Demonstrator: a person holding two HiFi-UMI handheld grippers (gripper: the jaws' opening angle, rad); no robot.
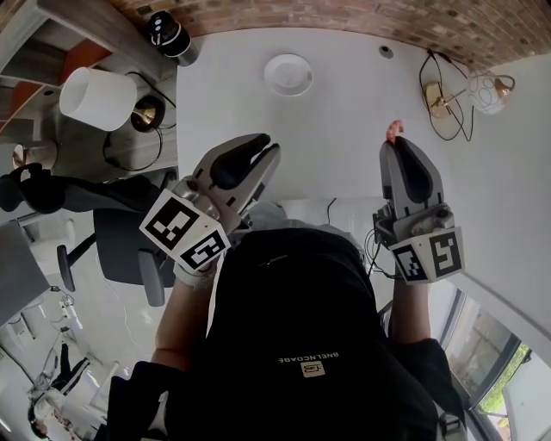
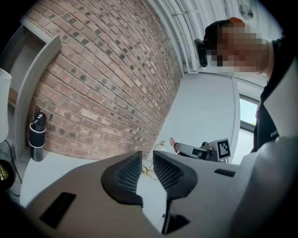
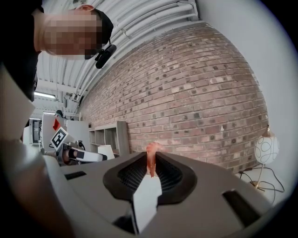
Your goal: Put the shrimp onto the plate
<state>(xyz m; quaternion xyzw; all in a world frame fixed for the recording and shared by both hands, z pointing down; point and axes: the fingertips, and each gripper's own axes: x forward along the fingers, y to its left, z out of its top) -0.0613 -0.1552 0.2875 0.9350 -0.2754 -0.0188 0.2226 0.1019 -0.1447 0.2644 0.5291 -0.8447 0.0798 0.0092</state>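
Note:
A small pink shrimp (image 1: 394,131) sticks out from the tips of my right gripper (image 1: 398,142), which is shut on it and raised over the white table. In the right gripper view the shrimp (image 3: 152,157) stands pinched between the dark pads of the right gripper (image 3: 151,161). The round white plate (image 1: 288,73) lies on the table, farther off and to the left of the shrimp. My left gripper (image 1: 265,148) hovers nearer the plate, open, with nothing between its jaws. The left gripper view shows a narrow bare gap at the left gripper (image 2: 147,158), with the shrimp (image 2: 172,141) beyond.
A white lampshade (image 1: 96,97) and a black bottle (image 1: 168,34) stand on the shelf unit at the left. A brass lamp (image 1: 443,99) with black cable and a glass globe (image 1: 488,90) lie at the table's right. A brick wall (image 1: 362,17) backs the table. A chair (image 1: 129,250) is lower left.

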